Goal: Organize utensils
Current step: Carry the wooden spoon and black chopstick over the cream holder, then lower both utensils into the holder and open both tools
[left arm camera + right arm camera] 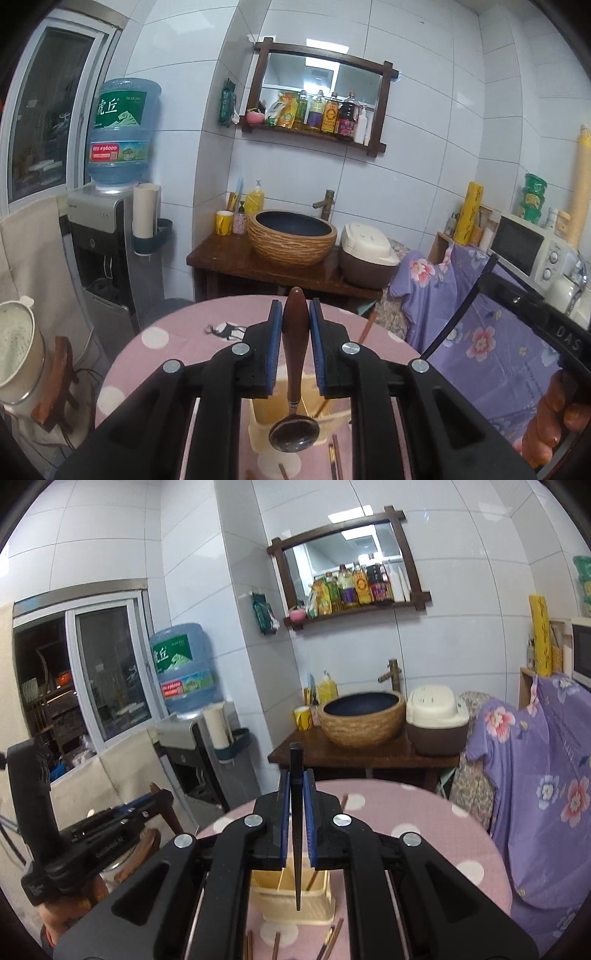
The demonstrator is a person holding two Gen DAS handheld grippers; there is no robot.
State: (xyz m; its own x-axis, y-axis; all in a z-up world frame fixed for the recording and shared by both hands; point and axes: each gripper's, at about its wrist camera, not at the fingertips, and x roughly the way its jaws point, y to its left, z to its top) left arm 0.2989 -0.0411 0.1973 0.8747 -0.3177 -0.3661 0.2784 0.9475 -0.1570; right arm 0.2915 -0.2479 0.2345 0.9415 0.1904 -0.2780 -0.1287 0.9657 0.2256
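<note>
Fingers (275, 347) of the left gripper (295, 317) are clamped on the brown wooden handle of a spoon (294, 369). Its handle tip pokes up past the fingertips, and its dark metal bowl hangs below them, over the cream utensil holder (295, 417) that stands on the pink dotted surface (177, 332). On the right gripper (295, 786), the fingers (282, 812) are pressed together on a thin black chopstick (296, 830), which stands almost upright between the blue pads. Its blunt end rises above the fingertips and its pointed end hangs below them, in front of the same utensil holder (291, 897). Brown sticks already stand inside the holder's compartments; which compartment each sits in cannot be told. More chopsticks (332, 938) lie loose on the surface (424, 812) nearer than the holder, under the fingers. Beyond the fingertips, past the far edge of the surface, a woven-look basin (291, 236) sits on a dark wooden stand with a rice cooker (365, 254) just beside it. To the right of the left fingers, a hand (554, 417) grips the black handle of the other gripper in front of purple flowered cloth (480, 314).
</note>
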